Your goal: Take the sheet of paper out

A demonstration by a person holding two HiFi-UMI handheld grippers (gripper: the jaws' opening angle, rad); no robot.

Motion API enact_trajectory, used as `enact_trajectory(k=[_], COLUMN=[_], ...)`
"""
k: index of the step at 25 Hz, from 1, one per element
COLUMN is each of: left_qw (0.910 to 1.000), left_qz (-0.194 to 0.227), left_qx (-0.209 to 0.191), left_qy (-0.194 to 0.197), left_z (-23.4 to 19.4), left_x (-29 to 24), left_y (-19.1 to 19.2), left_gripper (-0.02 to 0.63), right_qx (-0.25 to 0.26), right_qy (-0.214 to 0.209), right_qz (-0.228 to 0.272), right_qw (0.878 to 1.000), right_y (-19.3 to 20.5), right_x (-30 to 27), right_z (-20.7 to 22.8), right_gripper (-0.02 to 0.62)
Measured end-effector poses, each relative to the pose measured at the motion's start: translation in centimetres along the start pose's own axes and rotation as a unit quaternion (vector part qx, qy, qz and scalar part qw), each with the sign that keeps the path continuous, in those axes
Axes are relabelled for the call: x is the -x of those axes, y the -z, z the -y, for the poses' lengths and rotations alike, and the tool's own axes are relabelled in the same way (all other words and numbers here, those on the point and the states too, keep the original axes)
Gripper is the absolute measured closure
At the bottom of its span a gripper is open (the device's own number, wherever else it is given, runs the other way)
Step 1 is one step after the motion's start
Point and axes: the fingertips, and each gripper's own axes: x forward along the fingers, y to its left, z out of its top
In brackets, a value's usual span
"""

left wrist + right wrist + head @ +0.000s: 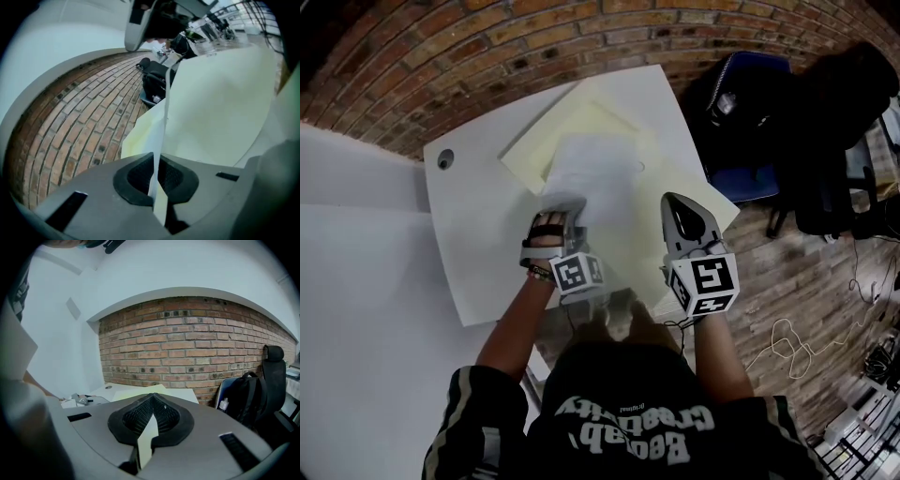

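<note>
A pale yellow folder lies across the white table. A white sheet of paper rises out of it, blurred, with its near edge in my left gripper. In the left gripper view, that gripper is shut on the thin sheet, which stands edge-on and curves away to the right, with the yellow folder behind it. My right gripper sits at the folder's near right edge. In the right gripper view, this gripper is shut on a pale yellow strip of the folder.
A brick wall runs behind the table. A black backpack on a blue chair stands to the right, over a wooden floor with loose cables. The table has a round cable hole at its far left. A white surface adjoins on the left.
</note>
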Motion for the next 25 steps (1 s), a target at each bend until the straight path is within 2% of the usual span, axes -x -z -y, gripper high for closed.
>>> enact_trajectory(k=[5, 9, 13, 17, 25], left_qw=[0.9970, 0.9875, 0.9781, 0.9648, 0.9295], left_qz=[-0.011, -0.005, 0.005, 0.019, 0.066], left_qx=[0.077, 0.157, 0.206, 0.259, 0.357], left_qy=[-0.006, -0.012, -0.031, -0.043, -0.063], left_z=[-2.8, -5.4, -7.9, -10.0, -14.2], left_x=[2.2, 4.2, 6.4, 8.4, 12.2], left_y=[-0.4, -1.1, -1.8, -2.7, -4.7], left_gripper=[0.606, 0.606, 0.606, 0.606, 0.606], right_qx=[0.006, 0.013, 0.018, 0.025, 0.045], right_qy=[-0.009, -0.018, -0.024, -0.029, -0.039], right_qz=[0.019, 0.038, 0.054, 0.066, 0.096], right_qw=[1.000, 0.999, 0.998, 0.997, 0.994], right_y=[-1.6, -3.2, -4.5, -5.6, -8.6], right_x=[0.5, 1.0, 1.7, 2.5, 3.5], right_z=[-0.9, -1.6, -2.3, -2.9, -3.7], right_gripper=[0.603, 0.603, 0.603, 0.603, 0.603])
